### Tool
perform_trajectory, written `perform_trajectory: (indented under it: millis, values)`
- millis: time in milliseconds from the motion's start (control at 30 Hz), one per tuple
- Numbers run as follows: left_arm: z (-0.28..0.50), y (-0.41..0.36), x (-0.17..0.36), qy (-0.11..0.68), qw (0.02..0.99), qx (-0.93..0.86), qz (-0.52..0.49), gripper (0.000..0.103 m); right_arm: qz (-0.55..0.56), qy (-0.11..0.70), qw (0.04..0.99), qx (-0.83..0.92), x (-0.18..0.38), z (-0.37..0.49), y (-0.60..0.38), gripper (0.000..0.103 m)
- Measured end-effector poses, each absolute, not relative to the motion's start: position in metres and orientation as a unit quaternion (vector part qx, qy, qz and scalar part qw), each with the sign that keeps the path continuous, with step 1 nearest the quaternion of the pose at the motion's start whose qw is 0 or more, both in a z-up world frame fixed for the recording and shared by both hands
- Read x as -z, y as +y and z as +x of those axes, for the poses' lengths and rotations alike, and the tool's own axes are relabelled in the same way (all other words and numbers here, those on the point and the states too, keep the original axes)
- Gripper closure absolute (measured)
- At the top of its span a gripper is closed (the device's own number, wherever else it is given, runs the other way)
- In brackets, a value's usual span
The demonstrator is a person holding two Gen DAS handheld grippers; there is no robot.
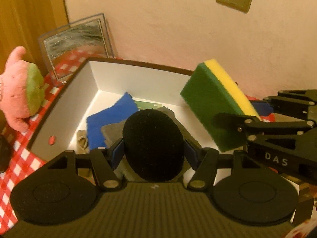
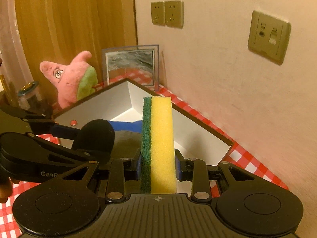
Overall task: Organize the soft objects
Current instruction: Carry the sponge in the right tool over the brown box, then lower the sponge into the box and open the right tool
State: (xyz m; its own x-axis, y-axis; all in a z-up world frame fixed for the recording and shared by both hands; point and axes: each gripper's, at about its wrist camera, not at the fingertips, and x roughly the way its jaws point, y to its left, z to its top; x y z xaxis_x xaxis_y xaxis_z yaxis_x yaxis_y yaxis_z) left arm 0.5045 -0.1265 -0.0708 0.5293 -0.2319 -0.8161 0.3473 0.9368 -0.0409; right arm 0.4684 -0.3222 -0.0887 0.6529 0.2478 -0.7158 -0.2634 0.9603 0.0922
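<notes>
While blue and grey cloths (image 1: 111, 119) already lie in the white cardboard box (image 1: 65, 107), we hold above it a round black foam pad (image 1: 153, 144) in the clenched left gripper (image 1: 153, 148) and a green-and-yellow sponge (image 2: 158, 144) in the clenched right gripper (image 2: 158, 166); the pink plush star (image 2: 69, 79) waits far left.

We see left gripper (image 1: 153, 148) clamped on black foam pad (image 1: 153, 144) over white box (image 1: 138, 81); right gripper (image 1: 235, 123) holds green-yellow sponge (image 1: 214, 103) above box's right side.

A plain cream plaster wall (image 2: 218, 75) stands behind the worktop covered with a red-and-white checked cloth (image 2: 247, 164). On this wall are a pair of olive-green socket plates (image 2: 167, 13) and, to their right, a larger olive-green data plate (image 2: 268, 37). Left of the wall is a brown wooden panel (image 2: 75, 23). The light is warm and yellowish.
</notes>
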Motion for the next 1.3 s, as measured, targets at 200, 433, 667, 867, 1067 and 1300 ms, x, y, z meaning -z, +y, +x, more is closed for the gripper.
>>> perform_trajectory:
  millis: [200,433,667,867,1067,1300]
  values:
    - [0.523,-0.138,0.084,0.466,0.865,0.173,0.075,0.041,-0.026,0.407,0.902,-0.140,0.107,0.490,-0.333,0.071]
    - [0.542,-0.143,0.095,0.476,0.860,0.171,0.071,0.039,-0.035,0.414,0.899,-0.139,0.118,0.505,-0.338,0.071]
    - [0.553,-0.138,0.097,0.477,0.861,0.161,0.064,0.036,-0.041,0.419,0.897,-0.139,0.124,0.513,-0.337,0.071]
    - [0.554,-0.126,0.089,0.467,0.869,0.153,0.063,0.035,-0.045,0.420,0.895,-0.140,0.126,0.517,-0.334,0.071]
    - [0.554,-0.115,0.086,0.466,0.870,0.148,0.056,0.035,-0.051,0.423,0.894,-0.137,0.127,0.520,-0.329,0.071]
    - [0.551,-0.109,0.084,0.466,0.872,0.144,0.051,0.035,-0.074,0.400,0.906,-0.121,0.128,0.521,-0.321,0.063]
